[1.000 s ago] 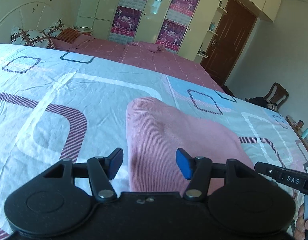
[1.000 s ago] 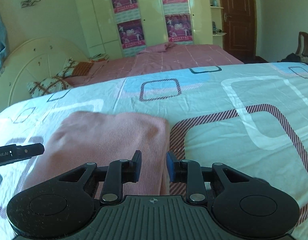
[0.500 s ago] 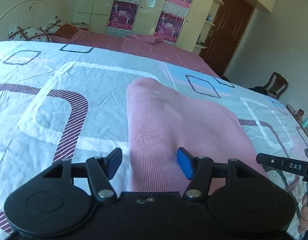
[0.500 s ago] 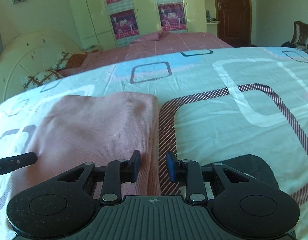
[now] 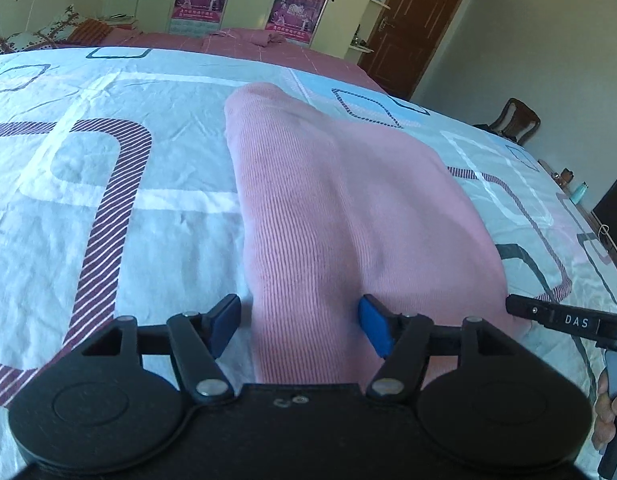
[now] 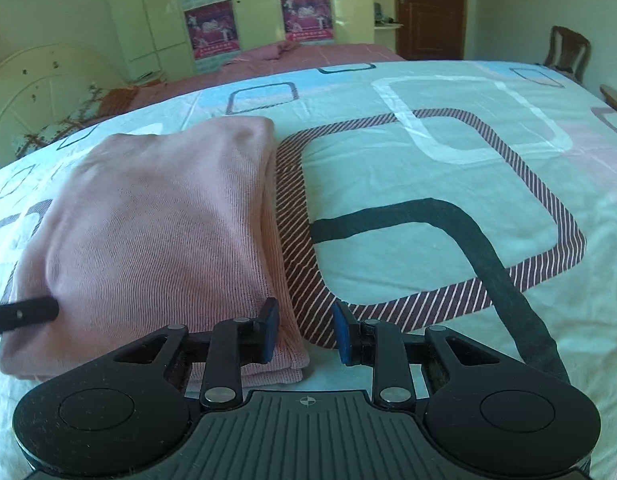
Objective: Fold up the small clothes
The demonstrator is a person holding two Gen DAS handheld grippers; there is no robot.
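Surface: bed under a pale sheet (image 5: 108,208) printed with rounded squares, some maroon-striped, some white, some dark; creased but flat. Second bed with a pink cover (image 6: 308,54) beyond it at 12 o'clock.

Room, left to right in the right wrist view: cream headboard (image 6: 32,80) at 10 o'clock, patterned pillows (image 6: 68,124) below it, yellow wardrobe (image 6: 156,12) carrying 4 posters (image 6: 210,34) at 12 o'clock, brown door (image 6: 430,4) at 1 o'clock, wooden chair (image 6: 568,52) at 2 o'clock.

Folded pink knit garment (image 5: 348,216) lies flat on the sheet. In the left wrist view it runs from 12 o'clock down to the left gripper (image 5: 300,326), whose 2 blue pads stand wide apart with the near edge of the garment between them; contact cannot be told. At 4 o'clock there, a black bar marked DAS (image 5: 568,320) and part of a hand (image 5: 606,412).

Right gripper (image 6: 304,332): pads apart, straddling the garment's near right corner, left pad over the knit, right pad over the striped print. A black bar (image 6: 22,314) crosses the garment at 9 o'clock. Nothing lies between either tool and the garment
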